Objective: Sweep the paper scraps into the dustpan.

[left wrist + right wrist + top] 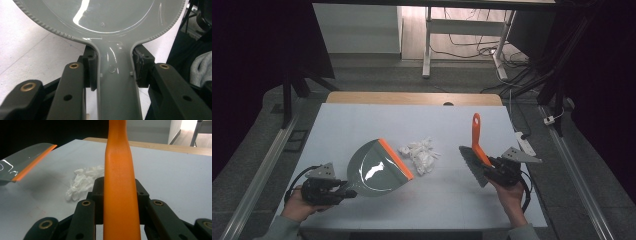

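White table (362, 125): tongs gripping dustpan (377, 167) (mouth toward tissue (419, 154)), brush (476, 150) handle away.

Black left hand-held gripper (346, 192) and right hand-held gripper (486, 168): brass-ringed pivots, grey three-cornered top plates, black cables; grey sleeves.

A table (362, 125) is standing under a pale white covering, with a strip of bare wood showing along its far edge (412, 98). A small heap of crumpled white tissue (420, 153) is lying directly on the covering near the middle, and the same tissue (83, 181) is showing in the right gripper view. The heap is sitting between the dustpan (377, 169) and the brush (475, 157).
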